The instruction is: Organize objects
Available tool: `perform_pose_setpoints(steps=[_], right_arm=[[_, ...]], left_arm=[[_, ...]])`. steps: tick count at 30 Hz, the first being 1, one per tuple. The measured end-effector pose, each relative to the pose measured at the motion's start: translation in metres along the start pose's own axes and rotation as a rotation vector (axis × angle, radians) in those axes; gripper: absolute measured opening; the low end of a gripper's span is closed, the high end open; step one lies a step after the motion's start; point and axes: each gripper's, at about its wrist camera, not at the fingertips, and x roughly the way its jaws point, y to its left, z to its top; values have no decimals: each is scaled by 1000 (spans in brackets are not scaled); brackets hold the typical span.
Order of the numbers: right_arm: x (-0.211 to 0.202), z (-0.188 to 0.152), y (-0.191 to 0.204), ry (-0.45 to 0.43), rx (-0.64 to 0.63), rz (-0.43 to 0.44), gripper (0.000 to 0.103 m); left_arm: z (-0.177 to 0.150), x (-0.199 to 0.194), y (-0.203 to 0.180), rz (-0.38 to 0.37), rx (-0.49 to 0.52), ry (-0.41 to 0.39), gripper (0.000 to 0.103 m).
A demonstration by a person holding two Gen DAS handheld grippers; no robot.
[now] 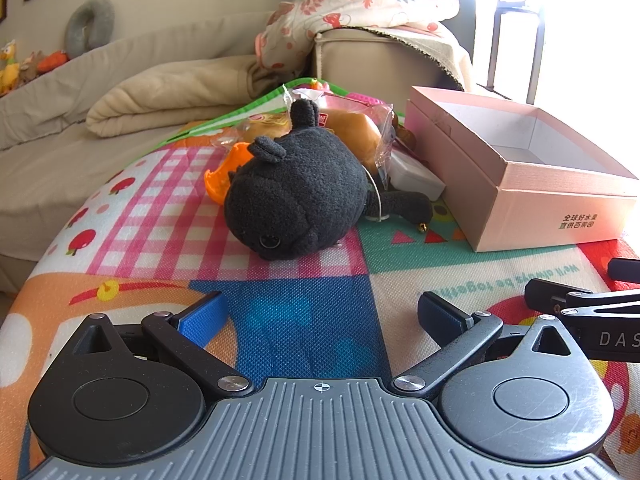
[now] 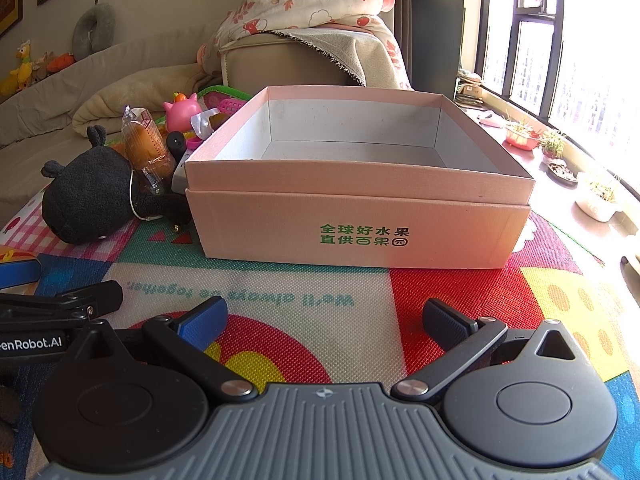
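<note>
A black plush toy [image 1: 296,196] lies on its side on the colourful play mat [image 1: 304,320], straight ahead of my open, empty left gripper [image 1: 320,316]. It also shows in the right wrist view [image 2: 92,196] at left. Behind it lie wrapped buns [image 1: 352,128], an orange plastic piece [image 1: 220,176] and a white object [image 1: 416,178]. An open, empty pink cardboard box [image 2: 360,220] stands ahead of my open, empty right gripper [image 2: 324,320]; in the left wrist view the box [image 1: 520,184] is at right.
A pink toy pig [image 2: 182,110] and other small toys lie behind the buns. A beige sofa [image 1: 80,112] with a folded blanket is at left, an armrest with a floral quilt [image 2: 312,4] behind. Potted plants [image 2: 556,144] line the window sill at right.
</note>
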Motion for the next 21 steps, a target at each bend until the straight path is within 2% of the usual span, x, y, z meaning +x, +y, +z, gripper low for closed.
perform_pose_setpoints(steps=[9,14,16,21], right_arm=[[0,1,-2,10,-4,6,103],[4,14,-7,96,-24,44,103],[3,15,-6,99,-33,43,103],[4,15,-5,99,-32,43,103]], left_arm=[[0,0,0,0,0,0,103],[0,0,0,0,-1,1,103],[0,0,0,-2,-4,1,103],[3,-5,11,-53,-21,-10,103]])
